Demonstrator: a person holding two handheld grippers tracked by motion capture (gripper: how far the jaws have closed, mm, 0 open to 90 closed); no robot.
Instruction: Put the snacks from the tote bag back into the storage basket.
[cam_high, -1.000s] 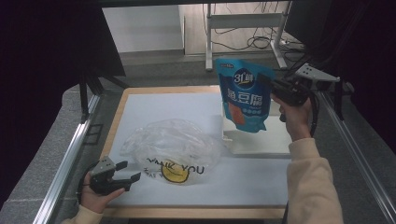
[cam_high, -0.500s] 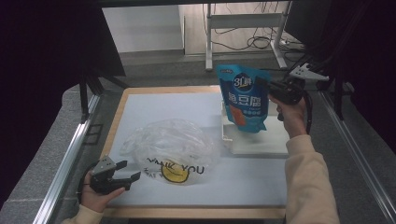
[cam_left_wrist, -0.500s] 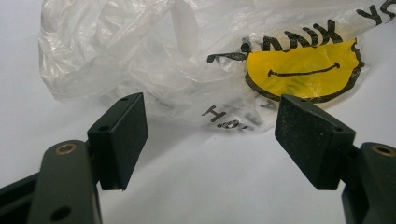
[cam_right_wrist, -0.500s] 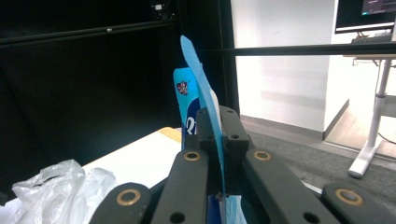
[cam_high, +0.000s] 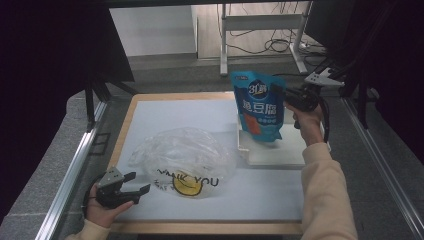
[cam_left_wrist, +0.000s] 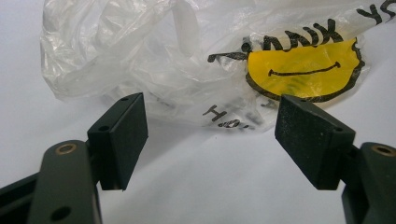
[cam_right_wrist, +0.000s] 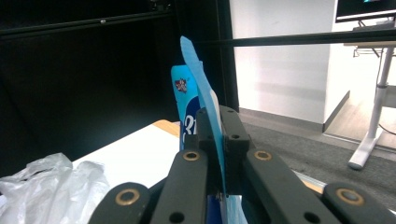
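The right gripper (cam_high: 280, 95) pinches the blue pouch (cam_high: 259, 106) by its side edge, hanging above the white tray (cam_high: 280, 152) near the bench's right edge. It looks light, floppy and slick, so the flat seam gives the surest hold. The left gripper (cam_high: 136, 184) rests spread by the plastic bag (cam_high: 182, 157).

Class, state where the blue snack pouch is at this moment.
In the high view the blue snack pouch hangs at the table's far right, clamped by the right gripper above the white tray, right of the clear plastic bag.
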